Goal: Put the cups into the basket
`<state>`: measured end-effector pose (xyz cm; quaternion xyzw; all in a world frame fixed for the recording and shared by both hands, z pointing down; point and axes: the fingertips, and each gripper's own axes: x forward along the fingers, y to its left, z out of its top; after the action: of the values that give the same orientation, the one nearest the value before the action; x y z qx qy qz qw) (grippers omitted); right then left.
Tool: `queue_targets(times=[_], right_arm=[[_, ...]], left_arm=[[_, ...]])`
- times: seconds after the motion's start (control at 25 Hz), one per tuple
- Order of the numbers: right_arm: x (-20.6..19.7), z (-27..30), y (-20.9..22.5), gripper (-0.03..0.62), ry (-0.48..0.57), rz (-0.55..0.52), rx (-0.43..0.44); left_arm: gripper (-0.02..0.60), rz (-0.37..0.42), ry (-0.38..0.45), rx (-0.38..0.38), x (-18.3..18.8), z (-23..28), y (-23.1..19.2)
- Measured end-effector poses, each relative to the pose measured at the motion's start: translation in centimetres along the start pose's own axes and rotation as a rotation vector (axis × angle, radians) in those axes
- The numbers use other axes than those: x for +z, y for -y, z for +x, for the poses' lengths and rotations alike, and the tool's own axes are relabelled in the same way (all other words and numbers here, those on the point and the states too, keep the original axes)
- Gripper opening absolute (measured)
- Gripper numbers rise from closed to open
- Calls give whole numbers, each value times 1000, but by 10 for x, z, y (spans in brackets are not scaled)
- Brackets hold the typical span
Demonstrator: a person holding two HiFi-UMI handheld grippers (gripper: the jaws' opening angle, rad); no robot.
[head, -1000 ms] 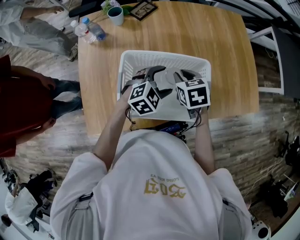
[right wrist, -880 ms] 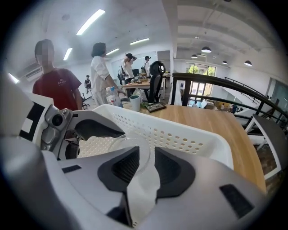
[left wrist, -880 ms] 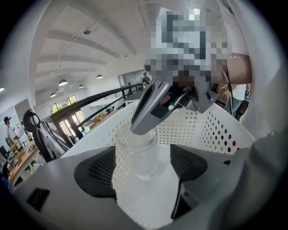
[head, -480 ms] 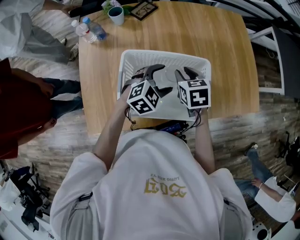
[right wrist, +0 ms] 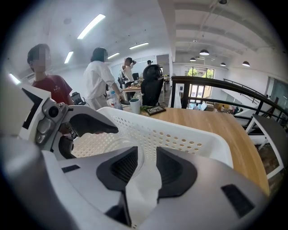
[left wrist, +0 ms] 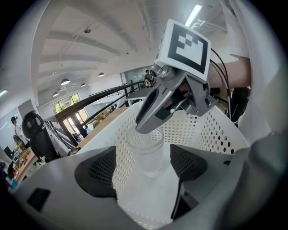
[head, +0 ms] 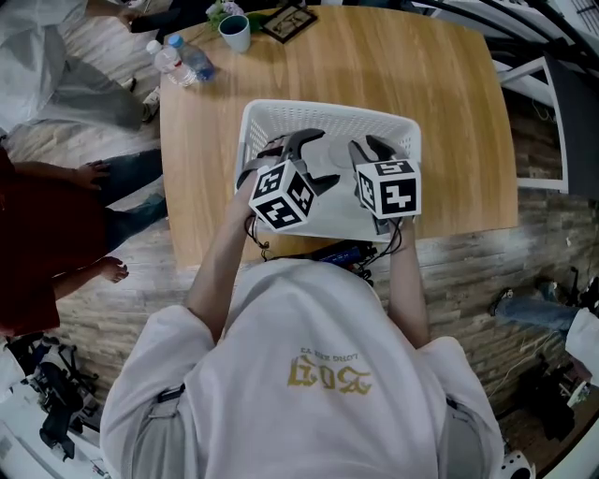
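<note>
I find the light wood-plank floor [head: 154,281] at far left, with a bystander in a red top [head: 37,243] standing on it. The pale oak rounded worktop [head: 449,112] carries, at its far left corner, two clear plastic bottles with blue labels [head: 182,58], a teal mug [head: 234,31] and a dark picture frame [head: 288,21]. The white perforated plastic basket [head: 328,114] sits at the near edge.

The left hand-held gripper [left wrist: 143,161] has its jaws apart. The clear plastic cup [left wrist: 144,155] stands upright on the basket floor just ahead of its gap, and the pads are not pressing on it. The right hand-held gripper [right wrist: 147,164] has just been opening and now stands wide, with the cup's rim just ahead of its left pad and not gripped.

The room is an open hall with a white ceiling, strip lights and a black railing [right wrist: 225,85].

Writing: the gold print on the operator's white T-shirt [head: 328,372] is upside down and I cannot read it. The bottle labels are too small to read.
</note>
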<state>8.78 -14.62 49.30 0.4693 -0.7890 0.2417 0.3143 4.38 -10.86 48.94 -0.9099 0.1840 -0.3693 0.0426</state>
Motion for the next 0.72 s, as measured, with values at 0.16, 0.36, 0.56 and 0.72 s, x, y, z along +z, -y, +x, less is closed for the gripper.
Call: queue_targets(times=[0.16,0.36,0.56,0.72], right_arm=[[1,-2,-3,118,8,-1,14],[3,-3,-4,118,28,8,14],[4,-5,-2,118,37,13,11],[7,-8,-3,118,56,22,12]], left_arm=[[379,-9,-5,15,-2,-5,-5],[379,-18,0,25,-3,-7,-6],[379,-25,3,36,-1,-7,-6],[377,-33,8,54,-1,-11,-10]])
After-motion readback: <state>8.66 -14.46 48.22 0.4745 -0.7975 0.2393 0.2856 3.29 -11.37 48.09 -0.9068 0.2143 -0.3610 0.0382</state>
